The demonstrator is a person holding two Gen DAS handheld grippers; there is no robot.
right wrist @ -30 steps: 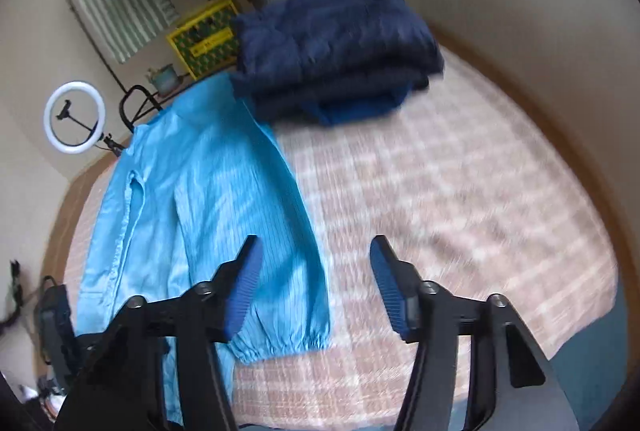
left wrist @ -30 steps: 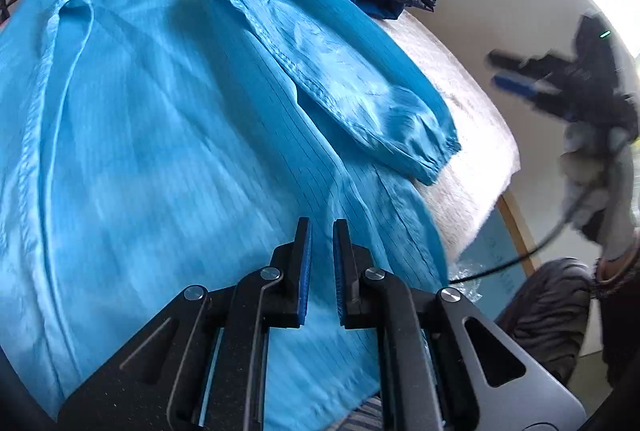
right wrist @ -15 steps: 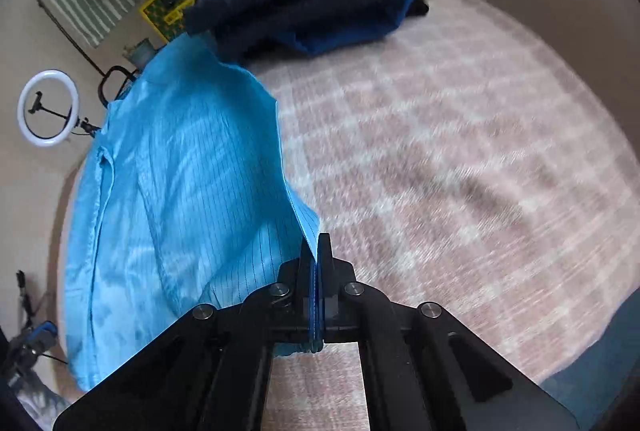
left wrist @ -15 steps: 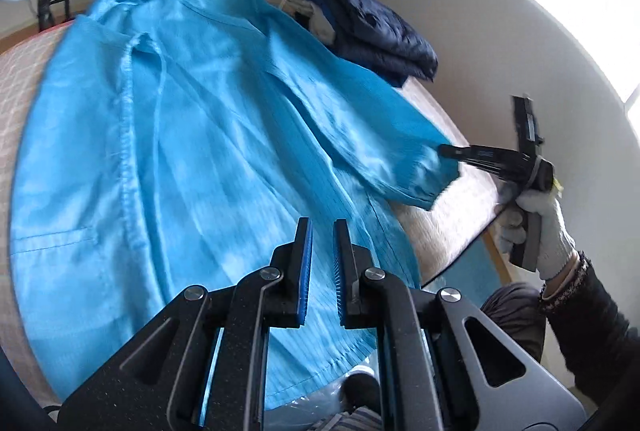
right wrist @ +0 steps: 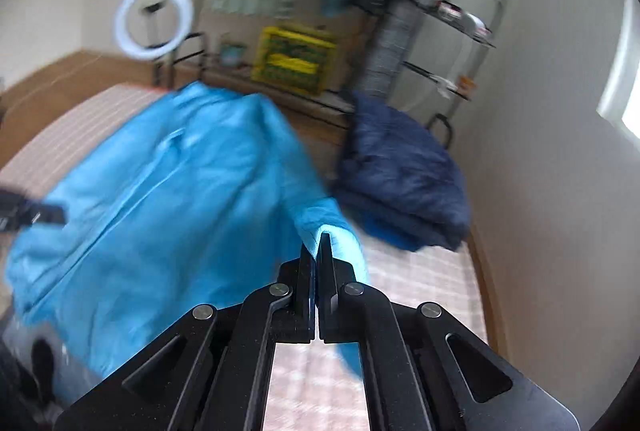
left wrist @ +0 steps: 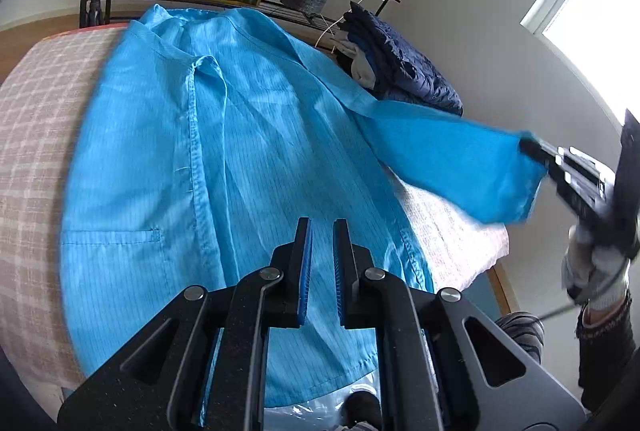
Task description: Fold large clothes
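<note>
Blue coat (left wrist: 240, 159) lies spread, sleeve (left wrist: 452, 155) lifted taut sideways

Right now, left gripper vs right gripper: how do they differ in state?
The right gripper is shut on the blue coat's sleeve cuff; the left gripper holds nothing, with a narrow gap showing between its pads. The right gripper holds the sleeve stretched out and lifted off the checked bed; the left gripper hangs over the coat's lower front. Both are hand-held and aimed at the same coat.
</note>
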